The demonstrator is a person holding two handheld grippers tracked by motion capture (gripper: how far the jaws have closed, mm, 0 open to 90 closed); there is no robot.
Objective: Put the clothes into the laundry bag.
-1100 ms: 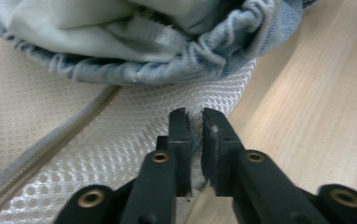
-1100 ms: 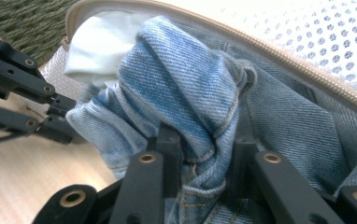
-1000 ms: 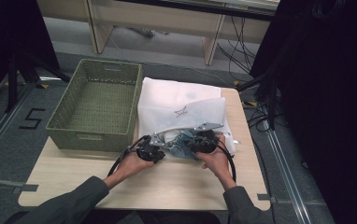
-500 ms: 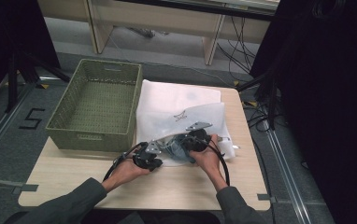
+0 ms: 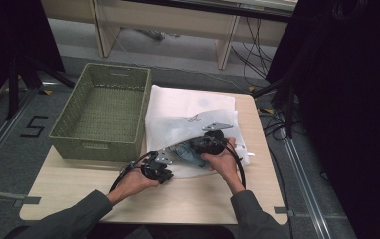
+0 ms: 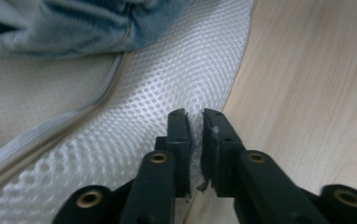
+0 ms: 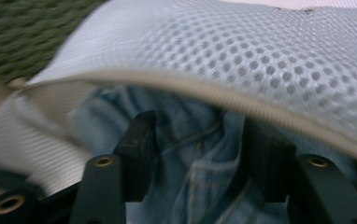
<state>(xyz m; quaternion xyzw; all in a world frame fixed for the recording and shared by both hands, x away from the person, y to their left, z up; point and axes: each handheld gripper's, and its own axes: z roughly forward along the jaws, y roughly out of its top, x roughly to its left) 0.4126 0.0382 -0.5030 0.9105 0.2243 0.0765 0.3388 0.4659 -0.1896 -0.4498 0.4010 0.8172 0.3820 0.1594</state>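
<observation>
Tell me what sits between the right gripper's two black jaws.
In the right gripper view, crumpled blue denim fabric lies between the right gripper and its open jaws, under the white mesh bag and its zipper edge.

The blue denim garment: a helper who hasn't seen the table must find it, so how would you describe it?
Start at the wooden table, then the white mesh laundry bag right of the green woven basket. In the bag's open near edge sits the blue denim garment, the only blue cloth there.

White honeycomb-mesh laundry bag [image 5: 190, 107] with small dark print; faded blue denim garment [image 7: 200, 163] inside; olive-green woven basket [image 5: 98, 144]; light wood-grain table [image 5: 188, 199]; black gripper jaws.
</observation>
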